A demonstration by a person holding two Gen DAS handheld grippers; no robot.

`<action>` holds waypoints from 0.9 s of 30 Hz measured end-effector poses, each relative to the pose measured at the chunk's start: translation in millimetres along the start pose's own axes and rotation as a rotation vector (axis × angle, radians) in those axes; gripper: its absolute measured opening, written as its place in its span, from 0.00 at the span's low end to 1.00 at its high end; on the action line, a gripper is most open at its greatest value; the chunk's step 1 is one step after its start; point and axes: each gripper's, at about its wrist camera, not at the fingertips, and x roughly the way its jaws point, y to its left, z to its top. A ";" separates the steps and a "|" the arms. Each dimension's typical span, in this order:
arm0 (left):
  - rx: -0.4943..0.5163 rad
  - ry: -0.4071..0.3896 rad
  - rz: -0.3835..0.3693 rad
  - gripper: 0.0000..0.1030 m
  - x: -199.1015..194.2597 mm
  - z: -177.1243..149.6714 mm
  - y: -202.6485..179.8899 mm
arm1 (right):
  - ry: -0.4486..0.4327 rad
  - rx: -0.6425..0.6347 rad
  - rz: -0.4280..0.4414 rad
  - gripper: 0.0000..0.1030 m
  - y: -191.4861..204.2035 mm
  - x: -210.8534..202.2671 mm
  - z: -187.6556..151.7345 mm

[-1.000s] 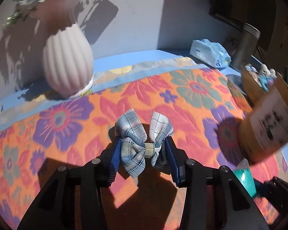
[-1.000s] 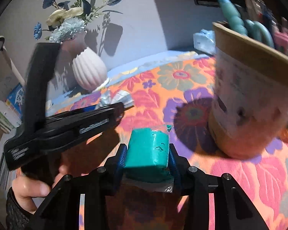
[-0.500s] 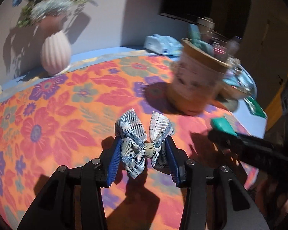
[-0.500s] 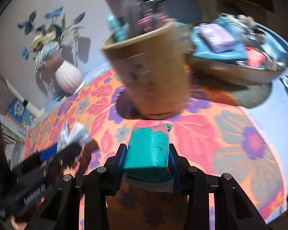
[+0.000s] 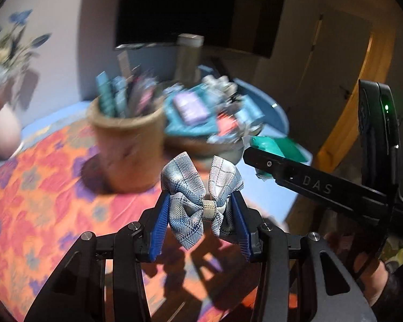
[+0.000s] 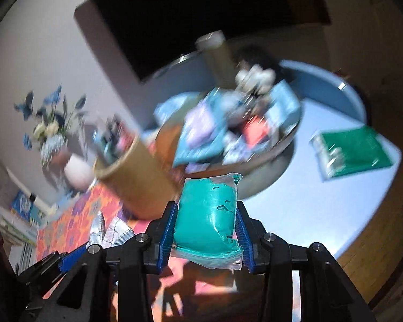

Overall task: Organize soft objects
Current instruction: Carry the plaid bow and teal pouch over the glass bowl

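My left gripper [image 5: 200, 209] is shut on a blue-and-white plaid bow [image 5: 198, 185] and holds it above the flowered cloth. My right gripper [image 6: 207, 228] is shut on a teal soft block in a clear bag [image 6: 208, 214]. In the left wrist view the right gripper [image 5: 258, 153] reaches in from the right with the teal block [image 5: 275, 146]. Beyond both stands a shallow bowl [image 6: 268, 153] heaped with soft items; it also shows in the left wrist view [image 5: 201, 145]. The bow [image 6: 112, 232] shows at lower left of the right wrist view.
A tan round tub [image 5: 129, 150] full of upright items stands left of the bowl. A pink ribbed vase with flowers [image 5: 2, 131] is at far left. A green packet [image 6: 354, 153] lies on the blue table [image 6: 309, 201] to the right. A grey cylinder [image 5: 188, 56] stands behind.
Both grippers have swung right and risen toward the bowl, still holding their objects. The vase has slid to the far left and the bowl has come into the centre. The view is blurred.
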 end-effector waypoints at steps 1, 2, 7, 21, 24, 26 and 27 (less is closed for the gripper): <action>0.009 -0.002 -0.004 0.40 0.9 5.8 -6.2 | -0.020 0.005 -0.010 0.40 -4.9 -5.0 5.8; 0.027 -0.001 -0.002 0.40 3.2 14.0 -13.5 | -0.046 0.013 -0.021 0.40 -11.5 -11.0 13.7; 0.054 -0.007 0.017 0.40 13.4 54.0 -32.5 | -0.116 0.044 -0.023 0.40 -32.0 -24.2 43.6; -0.055 -0.020 0.114 0.40 56.5 169.4 -21.5 | -0.163 0.089 -0.035 0.40 -50.4 -0.6 112.7; -0.058 -0.013 0.150 0.40 71.4 181.2 -15.5 | -0.160 0.086 -0.044 0.40 -50.6 10.6 118.8; -0.064 -0.001 0.163 0.40 81.9 186.0 -9.6 | -0.143 0.081 -0.053 0.40 -50.4 22.1 121.5; -0.066 0.004 0.173 0.40 86.8 187.6 -6.7 | -0.135 0.080 -0.054 0.40 -50.5 27.4 122.9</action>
